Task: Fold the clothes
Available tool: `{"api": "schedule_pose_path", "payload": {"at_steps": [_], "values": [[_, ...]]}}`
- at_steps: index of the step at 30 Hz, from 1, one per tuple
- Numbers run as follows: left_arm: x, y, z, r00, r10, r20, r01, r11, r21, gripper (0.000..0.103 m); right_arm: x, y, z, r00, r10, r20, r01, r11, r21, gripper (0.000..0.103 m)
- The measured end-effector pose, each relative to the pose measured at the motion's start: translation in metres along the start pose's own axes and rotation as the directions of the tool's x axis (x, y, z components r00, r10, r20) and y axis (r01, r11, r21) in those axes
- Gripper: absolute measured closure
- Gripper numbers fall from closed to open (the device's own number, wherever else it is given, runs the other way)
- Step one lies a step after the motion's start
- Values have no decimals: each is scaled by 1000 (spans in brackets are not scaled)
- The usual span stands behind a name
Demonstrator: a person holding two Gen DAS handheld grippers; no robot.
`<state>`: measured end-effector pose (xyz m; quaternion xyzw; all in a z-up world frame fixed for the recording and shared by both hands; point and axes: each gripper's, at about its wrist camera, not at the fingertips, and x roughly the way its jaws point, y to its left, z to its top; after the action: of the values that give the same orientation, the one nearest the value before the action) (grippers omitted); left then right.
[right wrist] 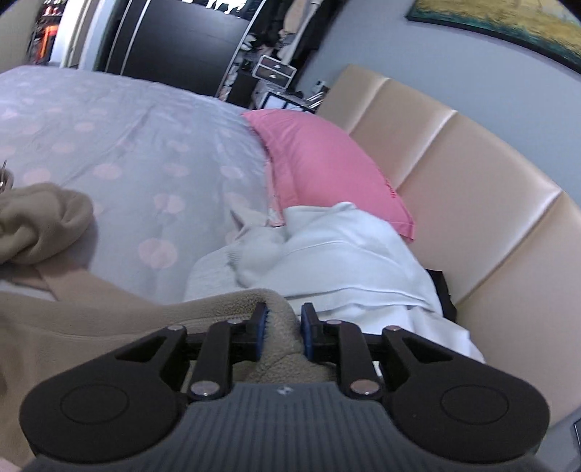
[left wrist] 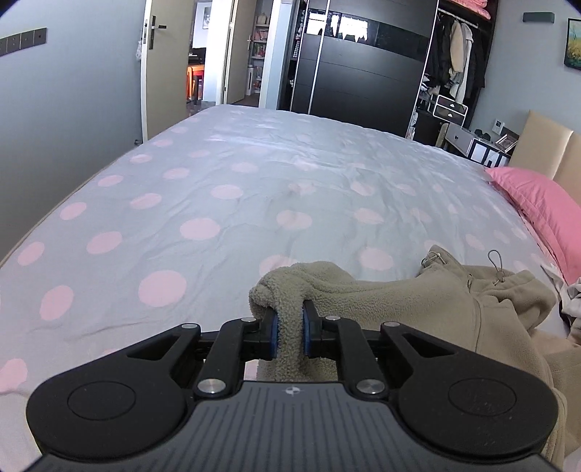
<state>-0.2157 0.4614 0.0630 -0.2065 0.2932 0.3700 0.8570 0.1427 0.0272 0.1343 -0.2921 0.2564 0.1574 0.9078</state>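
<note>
Spotted bed (left wrist: 218, 188). Left gripper (left wrist: 289, 328) clamped on fleece (left wrist: 399, 301); right gripper (right wrist: 283, 332) seemingly pinching another fold. Pillow (right wrist: 326, 163), white garment (right wrist: 345, 254) beyond right gripper.

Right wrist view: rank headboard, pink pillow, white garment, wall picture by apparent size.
1. Headboard, largest.
2-3. Pink pillow and white garment look about alike; the garment lies nearer the camera and is partly hidden, so no ranking.
4. Wall picture, smallest, but cropped by the frame edge.
</note>
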Motion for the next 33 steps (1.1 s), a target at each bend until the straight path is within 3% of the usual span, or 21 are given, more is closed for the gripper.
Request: {"api": "schedule_pose_path", "payload": {"at_steps": [1, 2, 4, 5, 7, 8, 10, 13, 20, 24, 27, 29, 32, 33], "values": [[0, 2, 0, 1000, -2, -9, 1, 1000, -6, 91, 12, -2, 4, 1000, 9, 2, -9, 1000, -9, 77], [1, 3, 1, 1000, -2, -25, 1, 1000, -15, 90, 38, 3, 1, 1000, 16, 7, -16, 1000, -16, 65], [2, 6, 2, 998, 13, -62, -15, 1000, -24, 88, 41, 9, 3, 999, 32, 32, -31, 999, -28, 44], [1, 5, 2, 997, 31, -77, -32, 999, -10, 84, 39, 13, 6, 997, 49, 52, -47, 998, -34, 41], [-5, 1, 3, 994, 65, -89, -61, 997, 38, 73, 38, 24, 9, 992, 104, 67, -101, 994, -46, 40], [-11, -2, 3, 995, 64, -78, -60, 997, 58, 60, 38, 29, 10, 989, 131, 74, -128, 990, -52, 40], [-23, -5, 2, 998, 41, -52, -37, 996, 82, 47, 40, 43, 12, 969, 242, 56, -240, 970, -49, 39], [-30, -5, 6, 999, 3, -42, 0, 997, 83, 47, 58, 69, 10, 920, 391, -19, -391, 920, -36, 39], [-5, -10, 24, 997, -28, -75, 36, 994, 104, 44, 91, 139, 0, 828, 546, -129, -561, 814, -152, 39], [19, -26, 43, 996, -21, -87, 38, 981, 189, 43, 106, 169, 4, 799, 578, -167, -601, 770, -215, 34], [47, -37, 55, 989, -26, -147, 63, 966, 252, 39, 120, 185, 6, 773, 596, -218, -635, 730, -254, 30], [68, -42, 61, 984, -4, -180, 56, 958, 282, 39, 126, 193, 4, 770, 589, -246, -638, 719, -277, 30], [105, -39, 67, 961, 17, -275, 68, 952, 298, 39, 141, 199, -2, 757, 587, -287, -653, 704, -281, 30], [119, -38, 67, 946, 11, -324, 89, 952, 292, 39, 146, 201, -4, 750, 588, -302, -660, 698, -279, 30]]}}
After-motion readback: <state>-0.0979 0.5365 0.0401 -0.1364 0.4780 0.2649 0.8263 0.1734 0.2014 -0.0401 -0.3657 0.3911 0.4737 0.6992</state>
